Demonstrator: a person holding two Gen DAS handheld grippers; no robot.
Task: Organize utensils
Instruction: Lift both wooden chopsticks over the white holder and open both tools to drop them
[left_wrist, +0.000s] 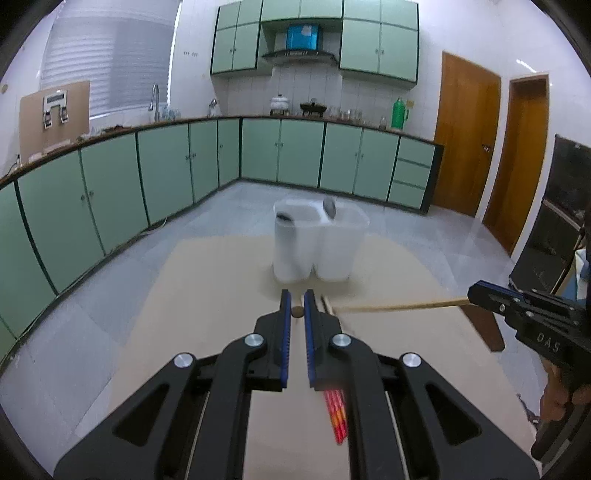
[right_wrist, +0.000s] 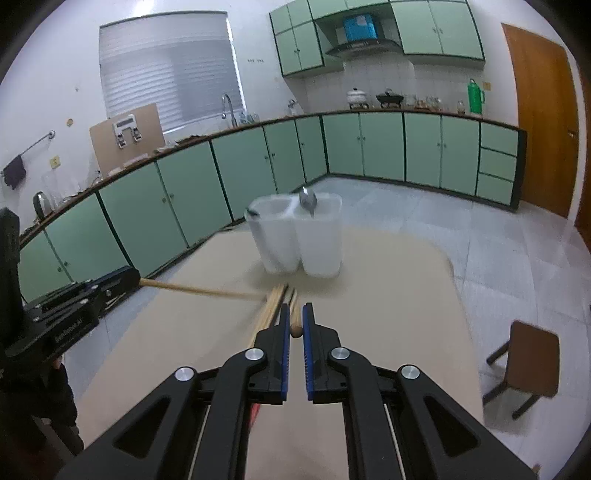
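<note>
Chopstick pinched in right gripper, another in left gripper. Keep both shut tight, lift w/o tilt, drop into white holder.

Your white two-compartment holder upright on table, spoon standing in right cup. Each gripper clamps one wooden chopstick; more chopsticks lie before holder; red ones nearer you.
</note>
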